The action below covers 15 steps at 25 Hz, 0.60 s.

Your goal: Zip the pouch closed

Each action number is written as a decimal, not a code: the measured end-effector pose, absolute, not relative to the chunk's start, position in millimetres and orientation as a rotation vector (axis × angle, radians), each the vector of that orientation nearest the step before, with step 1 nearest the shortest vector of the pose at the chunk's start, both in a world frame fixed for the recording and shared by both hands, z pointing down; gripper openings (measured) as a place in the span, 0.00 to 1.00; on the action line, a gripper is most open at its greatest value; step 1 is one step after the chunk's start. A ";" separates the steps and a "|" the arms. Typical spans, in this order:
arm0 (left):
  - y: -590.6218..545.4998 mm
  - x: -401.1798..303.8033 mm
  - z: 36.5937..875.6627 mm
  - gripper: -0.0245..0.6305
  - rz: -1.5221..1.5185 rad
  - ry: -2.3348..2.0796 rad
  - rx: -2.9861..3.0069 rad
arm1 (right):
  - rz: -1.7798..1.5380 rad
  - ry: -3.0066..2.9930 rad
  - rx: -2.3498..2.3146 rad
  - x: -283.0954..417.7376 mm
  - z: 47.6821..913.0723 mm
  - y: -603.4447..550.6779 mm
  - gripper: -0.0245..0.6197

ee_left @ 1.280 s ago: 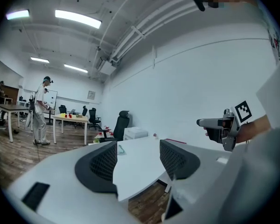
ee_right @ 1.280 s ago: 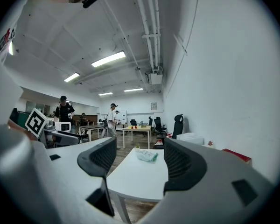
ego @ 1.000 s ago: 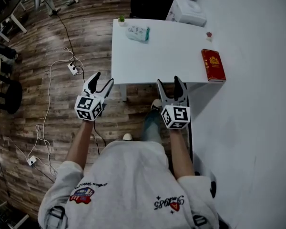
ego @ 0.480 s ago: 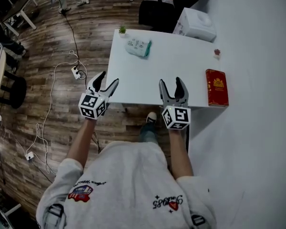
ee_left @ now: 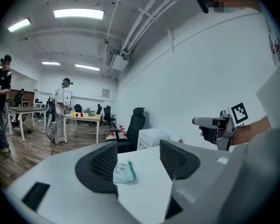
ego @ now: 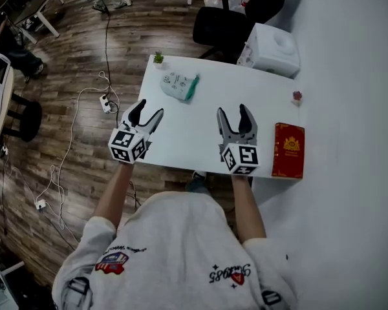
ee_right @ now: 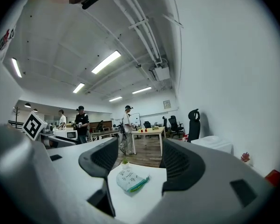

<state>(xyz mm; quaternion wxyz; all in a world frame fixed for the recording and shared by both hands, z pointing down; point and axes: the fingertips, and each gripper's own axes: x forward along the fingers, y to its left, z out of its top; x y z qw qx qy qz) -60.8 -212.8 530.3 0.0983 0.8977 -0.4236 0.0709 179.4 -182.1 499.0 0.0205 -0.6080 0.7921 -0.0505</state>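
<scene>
Pouch (ego: 178, 86) on white table (ego: 200, 131), left gripper (ego: 149, 108) released, empty, right gripper (ego: 233, 110) empty, jaws just narrowed slightly

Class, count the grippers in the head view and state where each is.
2. The left gripper is over the left edge of the table; the right gripper is over its front edge, left of the red book. None seems hidden.

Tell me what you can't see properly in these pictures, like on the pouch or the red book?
- Pouch: too small in the head view to tell whether its zip is open; in the left gripper view the left gripper's tongs cover its left edge.
- Red book: gold cover print too small to read; the right gripper view's edge cuts it off.
- Small red thing beyond the book: too small to identify.
</scene>
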 end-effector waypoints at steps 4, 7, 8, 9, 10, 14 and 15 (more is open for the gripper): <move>-242.6 -23.0 539.8 0.47 0.247 -1.225 2.660 | -0.191 2.472 -1.862 208.4 510.1 -213.7 0.48; -260.7 -4.1 537.9 0.47 0.179 -1.221 2.630 | -0.209 2.489 -1.851 224.1 515.7 -231.7 0.48; -266.3 -0.3 537.1 0.47 0.162 -1.224 2.619 | -0.212 2.495 -1.849 227.7 517.2 -236.6 0.48; -271.3 3.3 537.0 0.46 0.159 -1.224 2.616 | -0.217 2.498 -1.849 230.8 518.6 -241.0 0.48; -275.5 6.7 537.6 0.46 0.168 -1.220 2.618 | -0.221 2.498 -1.850 233.1 519.9 -245.0 0.48; -292.1 13.5 542.6 0.46 0.192 -1.187 2.620 | -0.232 2.497 -1.856 231.9 522.1 -256.3 0.48; -297.1 14.5 544.5 0.46 0.191 -1.175 2.616 | -0.234 2.496 -1.859 230.6 522.9 -258.3 0.48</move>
